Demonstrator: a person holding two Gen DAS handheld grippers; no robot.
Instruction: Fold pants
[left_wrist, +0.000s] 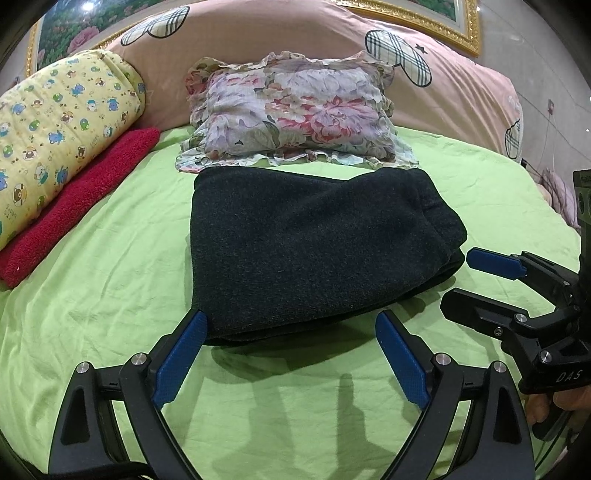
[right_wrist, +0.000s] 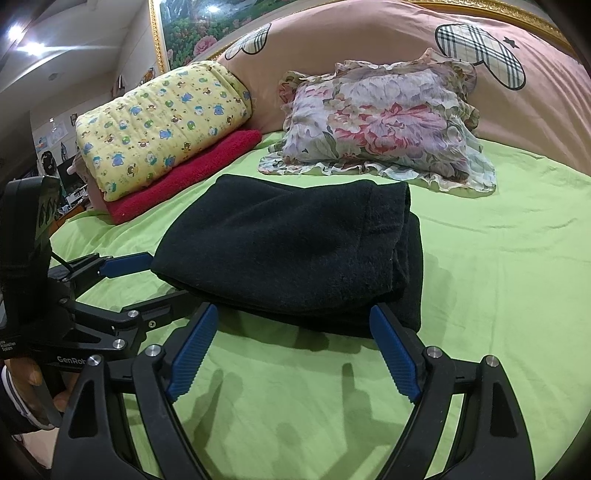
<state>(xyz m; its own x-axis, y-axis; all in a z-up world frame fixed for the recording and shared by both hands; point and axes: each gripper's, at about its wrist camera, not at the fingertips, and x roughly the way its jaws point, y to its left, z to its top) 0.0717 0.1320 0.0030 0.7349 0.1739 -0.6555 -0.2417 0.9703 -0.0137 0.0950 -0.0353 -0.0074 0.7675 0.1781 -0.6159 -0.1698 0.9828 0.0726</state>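
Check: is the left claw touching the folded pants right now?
Cannot tell. In the left wrist view the left claw is open, one fingertip meeting the pants edge, with no gap or contact plain.

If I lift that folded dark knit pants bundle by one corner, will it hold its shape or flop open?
The folded dark knit pants bundle would probably flop: its stacked layers sag with soft rounded edges. The thick fuzzy knit looks grippy rather than slippery. It seems moderately heavy for cloth, barely denting the green bedsheet, so lifting from one corner would likely undo the fold.

Right gripper (left_wrist: 458, 280) body: "DAS", white lettering
Left gripper (right_wrist: 144, 280) body: "GenRob", cut off; small side print, partly legible
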